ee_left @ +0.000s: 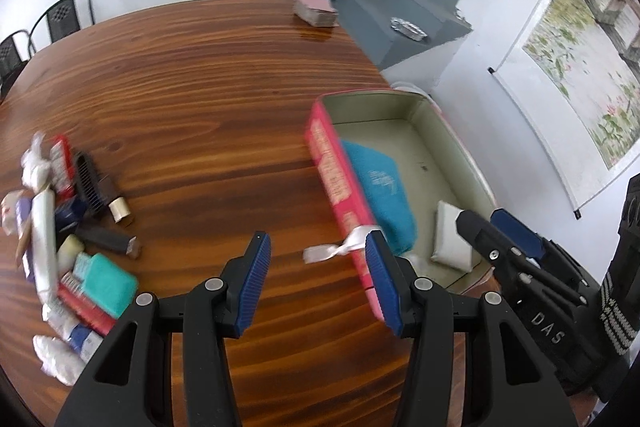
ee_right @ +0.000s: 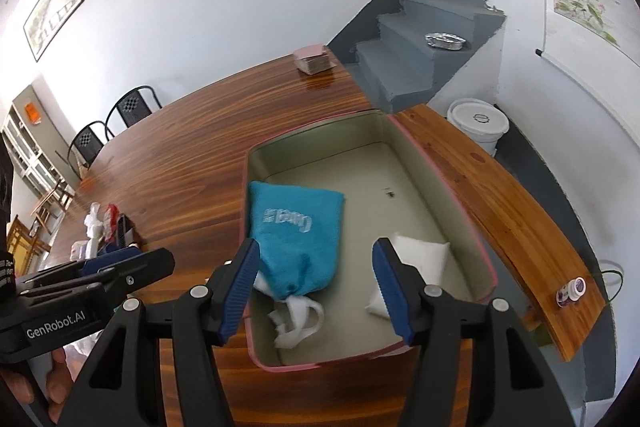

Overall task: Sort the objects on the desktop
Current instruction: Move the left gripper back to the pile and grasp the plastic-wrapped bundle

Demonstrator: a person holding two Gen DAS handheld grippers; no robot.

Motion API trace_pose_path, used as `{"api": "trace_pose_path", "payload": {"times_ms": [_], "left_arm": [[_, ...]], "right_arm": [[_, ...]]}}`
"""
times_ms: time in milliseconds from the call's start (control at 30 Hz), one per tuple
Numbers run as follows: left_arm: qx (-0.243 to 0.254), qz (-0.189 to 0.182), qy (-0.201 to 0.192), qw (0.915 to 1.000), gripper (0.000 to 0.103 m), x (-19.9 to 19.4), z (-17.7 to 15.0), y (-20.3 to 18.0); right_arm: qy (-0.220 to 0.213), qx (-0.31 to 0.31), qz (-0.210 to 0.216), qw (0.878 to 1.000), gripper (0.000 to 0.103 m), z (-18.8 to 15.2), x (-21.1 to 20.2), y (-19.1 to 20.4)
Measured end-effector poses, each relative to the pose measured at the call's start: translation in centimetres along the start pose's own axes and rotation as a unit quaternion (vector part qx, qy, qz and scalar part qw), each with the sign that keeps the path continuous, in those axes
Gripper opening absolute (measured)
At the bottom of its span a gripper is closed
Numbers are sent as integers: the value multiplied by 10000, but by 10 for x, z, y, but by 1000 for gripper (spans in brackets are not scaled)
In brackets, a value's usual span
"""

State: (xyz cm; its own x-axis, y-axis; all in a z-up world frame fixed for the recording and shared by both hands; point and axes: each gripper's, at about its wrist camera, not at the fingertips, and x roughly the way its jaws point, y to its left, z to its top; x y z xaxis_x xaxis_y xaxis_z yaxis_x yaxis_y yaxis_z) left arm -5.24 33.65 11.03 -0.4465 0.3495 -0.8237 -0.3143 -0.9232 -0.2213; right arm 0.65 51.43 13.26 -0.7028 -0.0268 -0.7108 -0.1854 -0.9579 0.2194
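A pink tin box [ee_left: 332, 163] with a pale inside stands on the wooden table [ee_left: 200, 87]; it also shows in the right wrist view [ee_right: 260, 363]. In it lie a teal pouch [ee_right: 296, 227] with white ties and a white packet [ee_right: 416, 255]. The pouch [ee_left: 380, 187] leans on the box's left wall, and its white tie [ee_left: 336, 251] hangs over the rim. My left gripper [ee_left: 318, 279] is open and empty at the box's near wall. My right gripper [ee_right: 316, 287] is open and empty above the box. A pile of toiletries [ee_left: 68, 239] lies at the left.
A pink card stack [ee_left: 316, 11] sits at the table's far edge. Grey stairs [ee_right: 420, 59] rise behind it. A wooden bench [ee_right: 500, 211] with a small jar [ee_right: 572, 291] runs right of the box. A white bucket [ee_right: 476, 123] stands on the floor. Chairs [ee_right: 132, 111] stand at far left.
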Motion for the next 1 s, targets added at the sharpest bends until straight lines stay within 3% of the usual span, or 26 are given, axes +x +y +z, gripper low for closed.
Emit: {"api": "trace_pose_path", "payload": {"times_ms": [433, 733, 1000], "left_arm": [[-727, 528, -117, 9959, 53, -47, -35, 98], [-1491, 1028, -54, 9834, 53, -73, -71, 182], [-1899, 1113, 228, 9752, 53, -73, -101, 226]], "right_arm": [[103, -495, 496, 9975, 64, -15, 9, 85], [323, -884, 867, 9918, 67, -34, 20, 143], [565, -987, 924, 9892, 67, -47, 31, 172]]}}
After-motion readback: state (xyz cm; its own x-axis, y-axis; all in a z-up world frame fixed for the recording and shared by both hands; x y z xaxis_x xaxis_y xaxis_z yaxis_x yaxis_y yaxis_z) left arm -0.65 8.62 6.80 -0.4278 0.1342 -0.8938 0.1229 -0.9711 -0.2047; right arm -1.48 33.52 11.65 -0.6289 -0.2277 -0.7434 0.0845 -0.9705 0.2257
